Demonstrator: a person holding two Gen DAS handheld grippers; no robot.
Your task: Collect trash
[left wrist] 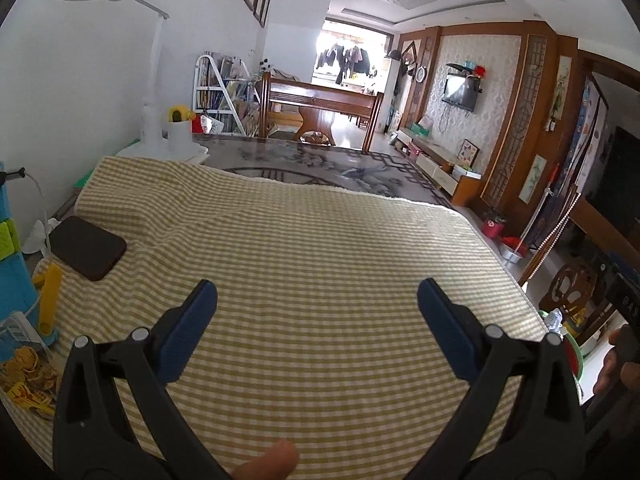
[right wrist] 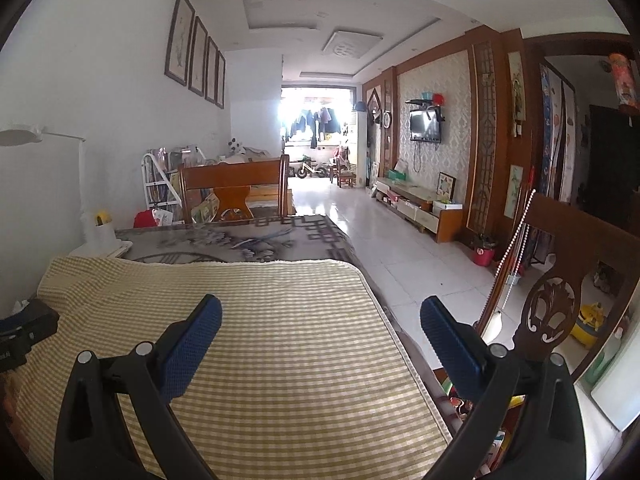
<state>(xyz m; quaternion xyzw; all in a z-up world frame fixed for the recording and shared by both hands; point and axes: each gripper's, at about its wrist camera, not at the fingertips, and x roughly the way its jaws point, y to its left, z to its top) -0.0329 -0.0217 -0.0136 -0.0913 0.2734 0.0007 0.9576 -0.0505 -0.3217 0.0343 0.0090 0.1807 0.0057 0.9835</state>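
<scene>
A heap of orange peel and yellow wrapper scraps (left wrist: 26, 380) lies at the near left corner of the yellow checked cloth (left wrist: 320, 260), left of my left gripper (left wrist: 318, 300). That gripper hangs open over the middle of the cloth with nothing between its blue pads. A crumpled white tissue (left wrist: 40, 232) lies by the wall at the far left. In the right wrist view my right gripper (right wrist: 320, 316) is open too, over the cloth's right edge (right wrist: 384, 304), holding nothing. No trash shows in that view.
A dark phone case (left wrist: 86, 252) lies on the cloth at left, beside a yellow tool (left wrist: 50, 300) and a blue felt box (left wrist: 12, 264). A white lamp base (left wrist: 160, 136) stands at the far left. A carved wooden chair (right wrist: 560, 280) stands right of the table.
</scene>
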